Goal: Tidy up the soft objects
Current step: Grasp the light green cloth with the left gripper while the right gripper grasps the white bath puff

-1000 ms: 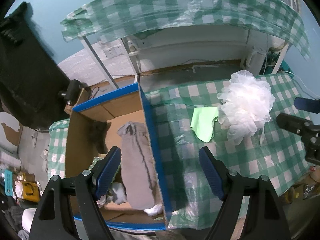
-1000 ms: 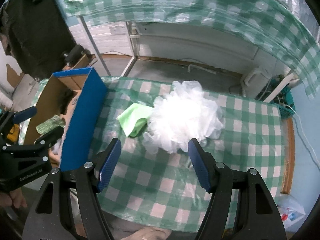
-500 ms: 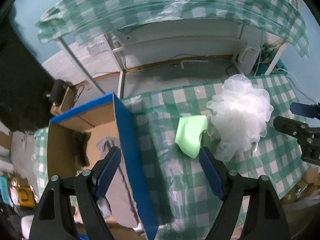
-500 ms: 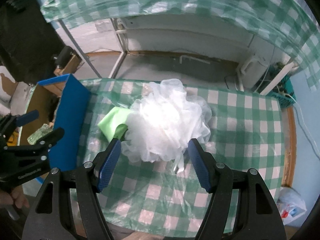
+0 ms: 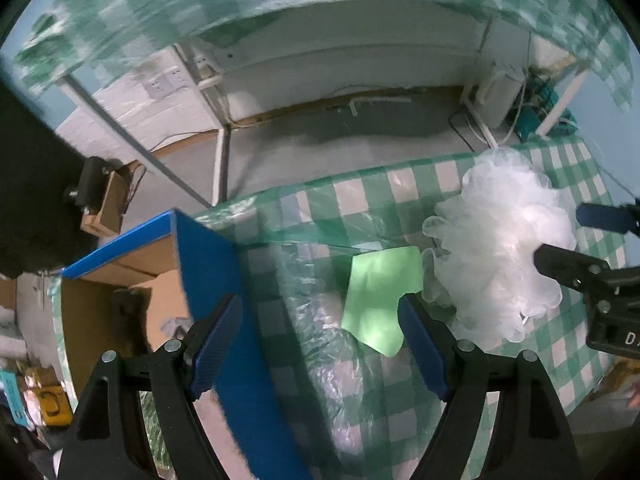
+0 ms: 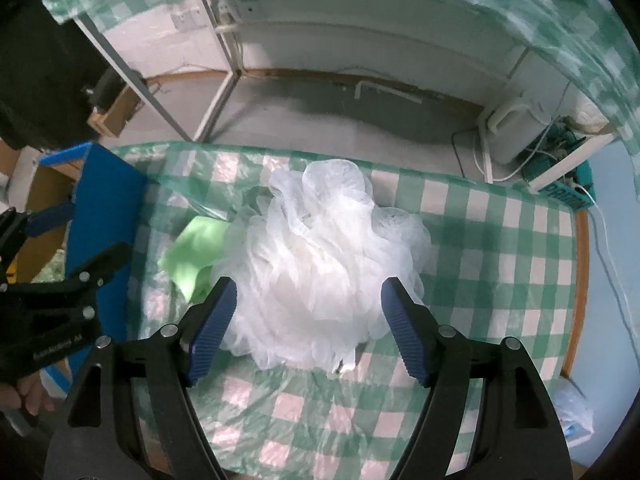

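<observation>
A white mesh bath pouf (image 6: 324, 264) lies on the green checked tablecloth (image 6: 500, 240). My right gripper (image 6: 308, 328) is open, its jaws on either side of the pouf's near part. A light green cloth (image 5: 380, 300) lies just left of the pouf; it also shows in the right wrist view (image 6: 192, 252). My left gripper (image 5: 320, 344) is open and empty, above the table between the cardboard box (image 5: 200, 264) with blue edges and the green cloth. The right gripper (image 5: 580, 248) shows in the left wrist view against the pouf.
The box stands at the table's left end with soft items inside, mostly hidden. Beyond the far table edge lie the floor, metal table legs (image 6: 212, 104), a white jug (image 6: 516, 128) and cables. Another checked-cloth table hangs above.
My left gripper has swung right, from over the box to over the table near the green cloth. My right gripper has moved forward until its jaws flank the pouf.
</observation>
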Demonstrator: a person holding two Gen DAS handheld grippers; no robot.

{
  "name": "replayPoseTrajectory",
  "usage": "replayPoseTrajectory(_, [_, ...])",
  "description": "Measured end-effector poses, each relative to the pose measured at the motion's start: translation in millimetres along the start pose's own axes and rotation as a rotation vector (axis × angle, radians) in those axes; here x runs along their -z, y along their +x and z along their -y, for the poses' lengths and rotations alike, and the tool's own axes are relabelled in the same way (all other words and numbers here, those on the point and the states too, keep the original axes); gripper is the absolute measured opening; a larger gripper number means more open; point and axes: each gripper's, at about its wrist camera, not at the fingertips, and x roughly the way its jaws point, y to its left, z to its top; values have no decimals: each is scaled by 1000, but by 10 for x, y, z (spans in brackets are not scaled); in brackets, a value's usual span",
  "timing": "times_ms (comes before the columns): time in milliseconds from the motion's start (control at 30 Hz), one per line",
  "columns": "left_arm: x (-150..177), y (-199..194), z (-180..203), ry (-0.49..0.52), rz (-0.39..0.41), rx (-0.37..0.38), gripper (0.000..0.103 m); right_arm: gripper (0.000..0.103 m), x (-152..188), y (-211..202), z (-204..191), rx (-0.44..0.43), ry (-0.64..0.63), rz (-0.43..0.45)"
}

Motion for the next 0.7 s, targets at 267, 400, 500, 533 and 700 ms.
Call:
replayPoseTrajectory(267, [-51, 323, 89, 25, -63, 5, 81, 75, -80, 292, 33, -12, 24, -54])
replayPoseTrajectory(400, [-69, 444, 86, 30, -79, -8, 81, 76, -91, 410, 57, -14, 24, -71])
replayPoseTrajectory(500, [-75, 557, 69, 1, -102, -4, 81, 78, -105, 489, 83, -13, 21, -81])
replayPoseTrajectory(533, [-73, 585, 69, -8, -110, 3, 81, 80, -101, 529, 95, -13, 21, -89])
replayPoseTrajectory(700, [-87, 710, 180, 23, -136, 0, 81, 87, -43, 729, 100, 4, 5, -134])
